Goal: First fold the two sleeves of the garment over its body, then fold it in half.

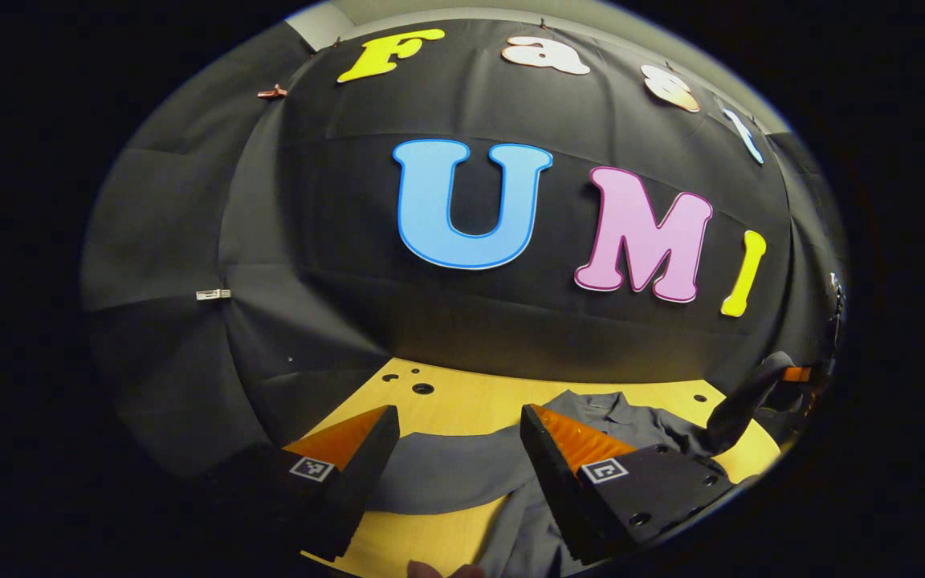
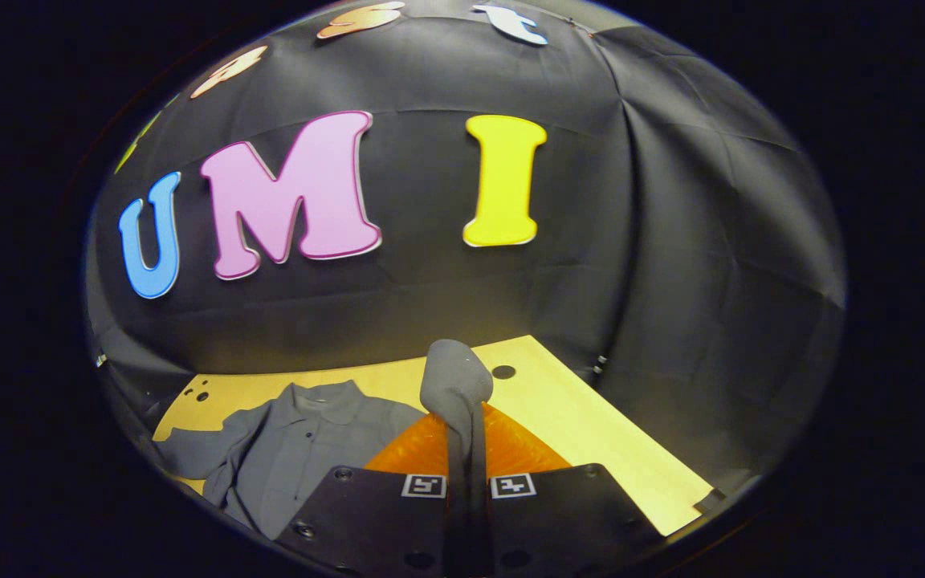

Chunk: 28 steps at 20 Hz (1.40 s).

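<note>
A grey button-up shirt (image 1: 591, 409) lies collar-far on the yellow wooden table (image 1: 470, 393). Its one sleeve (image 1: 438, 474) stretches flat across the table, under the gap of my open left gripper (image 1: 458, 415), which hovers above it with nothing between its fingers. In the right gripper view, my right gripper (image 2: 462, 429) is shut on the other sleeve (image 2: 456, 381), whose cuff end sticks up above the fingertips. The shirt body (image 2: 310, 441) lies to its left. From the left gripper view that raised sleeve (image 1: 751, 393) slants up off the shirt toward the right gripper (image 1: 798, 374).
The black cloth wall closes the table's far side and both ends. Small holes (image 1: 422, 388) mark the table's far left corner, and another hole (image 2: 503, 372) sits near the far right. Bare tabletop (image 2: 607, 441) runs to the right of the shirt. A fingertip (image 1: 438, 570) shows at the bottom edge.
</note>
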{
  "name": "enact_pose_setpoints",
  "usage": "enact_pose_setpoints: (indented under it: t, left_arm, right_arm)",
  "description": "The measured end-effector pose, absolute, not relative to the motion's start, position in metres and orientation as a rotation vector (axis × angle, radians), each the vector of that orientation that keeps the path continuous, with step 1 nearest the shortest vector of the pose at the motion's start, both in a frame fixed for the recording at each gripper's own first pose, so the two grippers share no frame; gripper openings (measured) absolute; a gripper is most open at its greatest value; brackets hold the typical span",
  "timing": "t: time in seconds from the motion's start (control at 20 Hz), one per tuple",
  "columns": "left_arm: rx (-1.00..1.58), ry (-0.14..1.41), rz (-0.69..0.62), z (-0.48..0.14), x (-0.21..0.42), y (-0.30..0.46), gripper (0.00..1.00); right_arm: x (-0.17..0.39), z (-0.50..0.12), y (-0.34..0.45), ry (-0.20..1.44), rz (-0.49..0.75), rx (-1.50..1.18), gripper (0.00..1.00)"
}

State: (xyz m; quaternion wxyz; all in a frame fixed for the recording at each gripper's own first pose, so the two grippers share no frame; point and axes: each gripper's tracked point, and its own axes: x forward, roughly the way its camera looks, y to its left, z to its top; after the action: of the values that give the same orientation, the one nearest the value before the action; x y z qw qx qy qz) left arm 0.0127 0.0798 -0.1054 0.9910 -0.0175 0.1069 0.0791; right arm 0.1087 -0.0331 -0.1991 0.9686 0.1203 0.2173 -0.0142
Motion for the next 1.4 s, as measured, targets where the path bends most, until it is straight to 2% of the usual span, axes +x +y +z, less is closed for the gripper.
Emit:
enact_pose_setpoints:
  t: [0.35, 0.4, 0.45, 0.55, 0.6, 0.65, 1.05, 1.4]
  left_arm:
    - [-0.060, 0.273, 0.182, -0.136, 0.011, 0.140, 0.96]
    - [-0.064, 0.282, 0.193, -0.143, 0.011, 0.149, 0.92]
    - [-0.065, 0.290, 0.203, -0.149, 0.010, 0.157, 0.95]
    - [-0.063, 0.311, 0.222, -0.162, 0.008, 0.173, 0.96]
    - [-0.065, 0.330, 0.223, -0.171, 0.008, 0.180, 0.96]
    - [-0.065, 0.355, 0.231, -0.182, 0.005, 0.187, 0.96]
    - [-0.080, 0.475, 0.325, -0.249, 0.007, 0.239, 0.96]
    - [-0.048, 0.530, 0.357, -0.281, 0.026, 0.266, 0.96]
  right_arm:
    - [0.115, -0.174, 0.096, 0.419, 0.153, 0.193, 0.05]
    - [0.116, -0.176, 0.113, 0.423, 0.175, 0.192, 0.05]
    - [0.118, -0.180, 0.129, 0.431, 0.196, 0.186, 0.05]
    - [0.117, -0.190, 0.160, 0.455, 0.238, 0.172, 0.05]
    - [0.116, -0.197, 0.175, 0.469, 0.257, 0.163, 0.00]
    - [0.116, -0.204, 0.188, 0.480, 0.274, 0.152, 0.05]
    - [0.127, -0.275, 0.265, 0.598, 0.332, 0.110, 0.06]
    - [0.109, -0.325, 0.315, 0.763, 0.383, 0.171, 0.13]
